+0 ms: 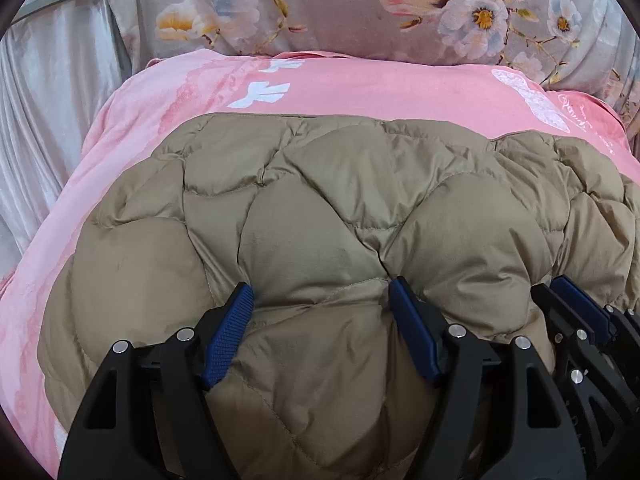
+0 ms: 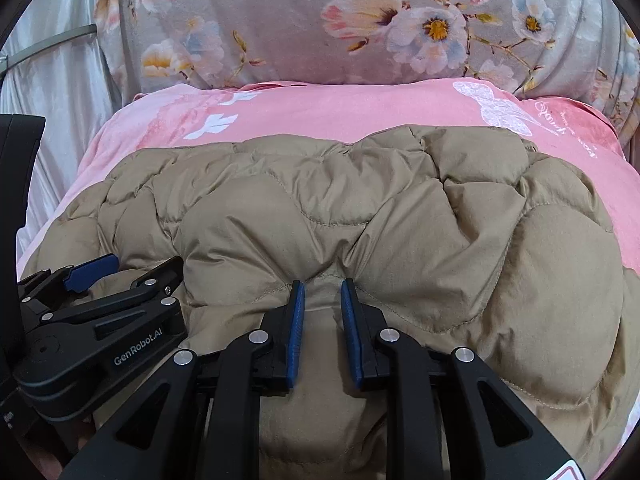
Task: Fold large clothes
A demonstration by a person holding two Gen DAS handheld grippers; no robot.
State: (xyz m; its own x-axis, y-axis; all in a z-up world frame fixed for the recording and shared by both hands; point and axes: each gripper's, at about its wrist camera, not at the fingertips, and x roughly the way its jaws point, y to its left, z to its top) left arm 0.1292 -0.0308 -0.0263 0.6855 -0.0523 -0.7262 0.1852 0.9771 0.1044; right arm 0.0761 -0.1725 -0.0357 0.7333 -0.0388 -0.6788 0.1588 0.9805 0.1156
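A tan quilted puffer jacket (image 1: 320, 208) lies spread on a pink bedspread (image 1: 340, 84); it also fills the right wrist view (image 2: 360, 208). My left gripper (image 1: 322, 292) is wide open, its blue pads pressed into the jacket's near edge with padded cloth bulging between them. My right gripper (image 2: 322, 286) is nearly closed, pinching a fold of the jacket's near edge between its pads. The right gripper shows at the right edge of the left wrist view (image 1: 580, 300), and the left gripper shows at the left of the right wrist view (image 2: 92, 272). Both sit side by side.
A grey floral pillow or cover (image 1: 360, 4) stands along the far side of the bed, also in the right wrist view (image 2: 360, 20). A pale silvery curtain (image 1: 48, 100) hangs at the left. Pink bedspread (image 2: 340, 116) shows beyond the jacket.
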